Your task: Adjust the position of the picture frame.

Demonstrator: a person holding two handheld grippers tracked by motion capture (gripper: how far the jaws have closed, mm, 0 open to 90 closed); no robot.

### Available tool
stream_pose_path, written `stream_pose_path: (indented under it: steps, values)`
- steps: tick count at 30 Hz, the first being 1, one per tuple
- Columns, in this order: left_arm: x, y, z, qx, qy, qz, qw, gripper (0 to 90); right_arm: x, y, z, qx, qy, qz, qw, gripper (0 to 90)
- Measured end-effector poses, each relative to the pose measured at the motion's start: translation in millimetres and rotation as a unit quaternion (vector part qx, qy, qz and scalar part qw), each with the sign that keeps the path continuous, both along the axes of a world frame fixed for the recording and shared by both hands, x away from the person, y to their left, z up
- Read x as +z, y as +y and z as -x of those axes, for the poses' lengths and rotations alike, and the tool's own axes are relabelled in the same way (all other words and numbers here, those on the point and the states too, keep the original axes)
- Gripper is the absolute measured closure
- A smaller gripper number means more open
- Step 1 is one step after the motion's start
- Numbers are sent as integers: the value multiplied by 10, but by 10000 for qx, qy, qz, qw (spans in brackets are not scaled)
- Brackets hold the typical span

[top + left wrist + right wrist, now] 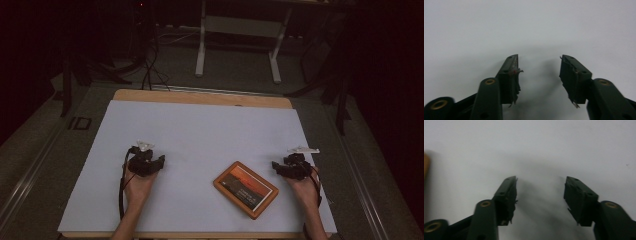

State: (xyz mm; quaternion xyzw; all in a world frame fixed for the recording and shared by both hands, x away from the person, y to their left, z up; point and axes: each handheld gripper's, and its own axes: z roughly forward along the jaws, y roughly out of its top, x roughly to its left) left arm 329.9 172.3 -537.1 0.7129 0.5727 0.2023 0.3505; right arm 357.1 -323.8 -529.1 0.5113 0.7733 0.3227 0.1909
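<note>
Dim floor and a pale metal table stand [237,37] fill the far background, and nearer the camera a wooden table [202,97] carries a white sheet [200,135] that covers nearly all of its top. On that sheet the left gripper [539,66] sits low over bare white, its two black jaws standing well apart with nothing between them — the worn pads [515,75] show frayed edges and touch only air. In the high view the left gripper [145,162] lies toward the left of the sheet, held by a hand [137,185] whose forearm comes in from the bottom edge, with a cable trailing beside the wrist. The right gripper [540,187] shows much the same: jaws spread wide, empty, with plain white sheet beyond them and a sliver of brown at the far left edge of its own view. From above, the right gripper [292,167] is near the right edge of the sheet, held by the other hand [306,187]. Between the two, but much closer to the right gripper, lies a framed picture [246,189] — a flat wooden frame around a reddish sunset scene, turned at an angle on the sheet. Neither gripper touches it; the right one is just beside its upper right corner, the left one well apart.
</note>
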Motion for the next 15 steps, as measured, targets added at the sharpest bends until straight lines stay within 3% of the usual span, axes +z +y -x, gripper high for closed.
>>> stream_pose_path:
  steps: [6,9,15]
  values:
    - [62,-69,41,-481,-158,-138,9986,513,104,28,80,217,-103,-79,9997,469]
    - [64,-117,49,-645,-174,-212,9975,505,116,51,105,394,-56,-308,9987,474]
    - [80,-134,58,-753,-114,-179,9969,514,167,123,155,632,-39,-267,9976,476]
